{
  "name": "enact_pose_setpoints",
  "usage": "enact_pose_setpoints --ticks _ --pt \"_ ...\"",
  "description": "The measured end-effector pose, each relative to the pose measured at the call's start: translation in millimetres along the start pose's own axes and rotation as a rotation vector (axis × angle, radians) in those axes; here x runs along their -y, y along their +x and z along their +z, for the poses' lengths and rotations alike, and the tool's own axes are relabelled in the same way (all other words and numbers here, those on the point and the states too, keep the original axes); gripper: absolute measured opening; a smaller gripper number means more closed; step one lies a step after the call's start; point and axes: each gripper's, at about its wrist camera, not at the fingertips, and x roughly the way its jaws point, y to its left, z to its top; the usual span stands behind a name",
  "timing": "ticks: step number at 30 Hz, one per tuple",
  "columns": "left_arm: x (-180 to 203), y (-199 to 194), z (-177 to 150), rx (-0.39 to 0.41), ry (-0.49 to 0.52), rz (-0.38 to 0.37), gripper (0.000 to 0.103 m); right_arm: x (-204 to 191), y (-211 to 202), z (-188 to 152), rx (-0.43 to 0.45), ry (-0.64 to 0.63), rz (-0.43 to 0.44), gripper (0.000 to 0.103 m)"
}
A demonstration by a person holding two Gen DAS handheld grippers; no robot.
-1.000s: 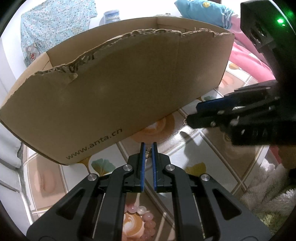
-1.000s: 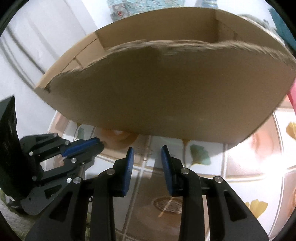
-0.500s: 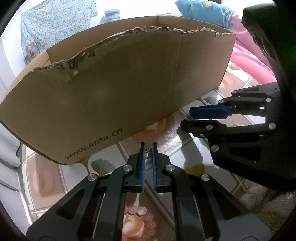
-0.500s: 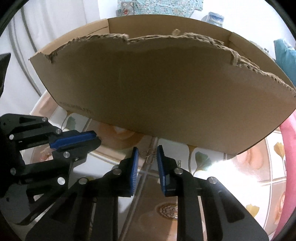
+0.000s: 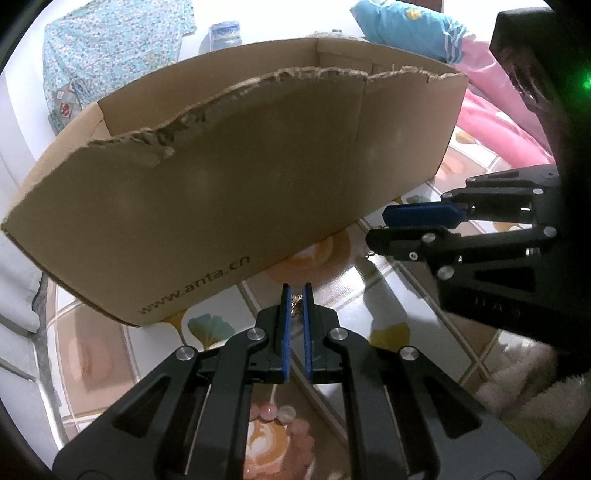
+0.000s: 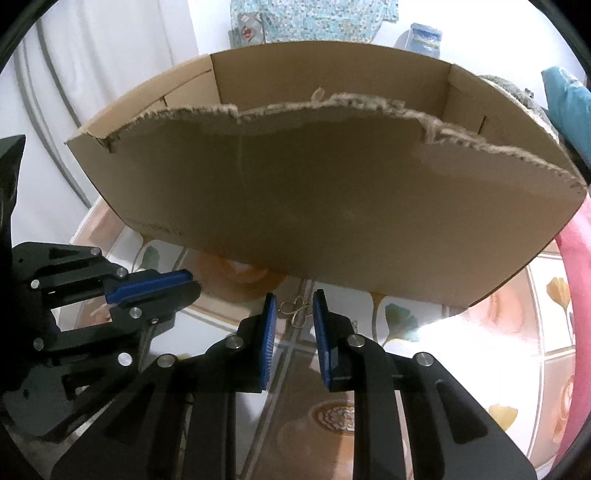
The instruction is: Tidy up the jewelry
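My left gripper is shut on a small gold flower-shaped earring, held at its fingertips above the patterned tabletop in front of the torn cardboard box. My right gripper is open, its blue pads either side of a gold wire earring that lies on the table just before the box. The right gripper also shows in the left wrist view, and the left gripper shows in the right wrist view. A pink bead bracelet lies under the left gripper.
The box wall stands close ahead of both grippers. Another small piece of jewelry lies right of the right gripper's fingers. A fluffy mat lies at the right, pink fabric and a blue pillow behind.
My right gripper has risen and drawn back from the box, its jaws now straddling the gold wire earring. My left gripper stays shut on the flower earring, hardly moved.
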Motion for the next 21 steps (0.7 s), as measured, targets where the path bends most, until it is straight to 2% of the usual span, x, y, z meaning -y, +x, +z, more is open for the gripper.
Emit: enact_pose_setpoints --ticks 11,14,17,21 --pt "4 -28 -2 0.028 0.006 0.014 0.005 14 -34 -11 0.065 0.024 0.02 0.02" --pt "7 -27 -2 0.018 0.011 0.025 0.006 15 -34 -16 0.075 0.029 0.035 0.02" --pt "8 -22 -1 0.009 0.004 0.022 0.015 14 -34 -19 0.08 0.027 0.047 0.02" --pt "4 -5 1 -0.03 -0.011 0.042 0.015 14 -34 -18 0.086 0.026 0.059 0.02"
